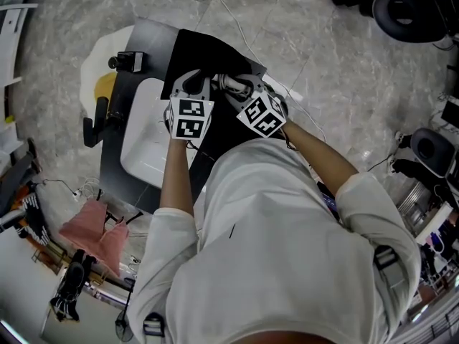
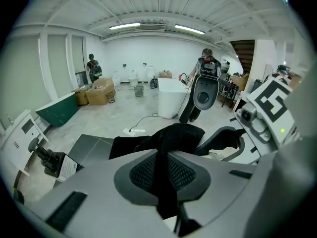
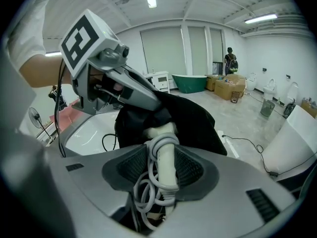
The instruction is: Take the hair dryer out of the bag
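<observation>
Hair dryer (image 3: 167, 150): white, with its grey cord (image 3: 142, 195) wound in loops about the handle. The handle stands between the jaws of the right gripper (image 3: 161, 170), running lengthwise along them. The body end is at the mouth of the bag (image 3: 193, 120), partly covered by the black cloth.

Right gripper: jaws partly apart, as wide as the handle and cord together. One pad lies against the handle and the other against the cord loops, so the dryer is held.

Left gripper (image 2: 166, 175): jaws nearly together, pinching a fold of the black bag cloth, which runs up between the pads and spreads out beyond them. It holds the bag just beside the right gripper.

Bag: black, soft, lying on a dark table (image 1: 115, 160) in front of the person, beside a white basin (image 1: 143, 145).
</observation>
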The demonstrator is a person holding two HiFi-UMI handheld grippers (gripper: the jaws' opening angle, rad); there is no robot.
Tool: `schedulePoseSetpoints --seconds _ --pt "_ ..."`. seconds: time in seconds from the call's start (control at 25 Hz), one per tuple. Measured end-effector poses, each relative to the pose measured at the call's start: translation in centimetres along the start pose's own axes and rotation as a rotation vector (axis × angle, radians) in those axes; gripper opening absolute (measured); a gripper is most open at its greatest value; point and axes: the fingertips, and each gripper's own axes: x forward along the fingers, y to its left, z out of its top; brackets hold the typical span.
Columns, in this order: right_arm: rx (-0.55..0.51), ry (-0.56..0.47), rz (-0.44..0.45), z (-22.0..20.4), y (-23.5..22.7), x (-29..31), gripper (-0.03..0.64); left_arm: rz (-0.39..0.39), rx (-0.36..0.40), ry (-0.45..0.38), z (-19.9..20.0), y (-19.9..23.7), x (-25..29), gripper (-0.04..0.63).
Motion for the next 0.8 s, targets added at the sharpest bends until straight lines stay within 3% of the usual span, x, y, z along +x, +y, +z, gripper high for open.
schedulePoseSetpoints --seconds 0.32,0.8 --pt "-0.034 0.068 -0.011 -0.9 -0.4 2.1 0.248 -0.05 -0.09 -0.022 -0.2 -0.5 -0.9 0.052" --pt "-0.009 0.11 0.011 -1.9 -1.0 4.9 0.348 -0.076 -0.107 -0.003 -1.4 -1.9 -1.2 0.052"
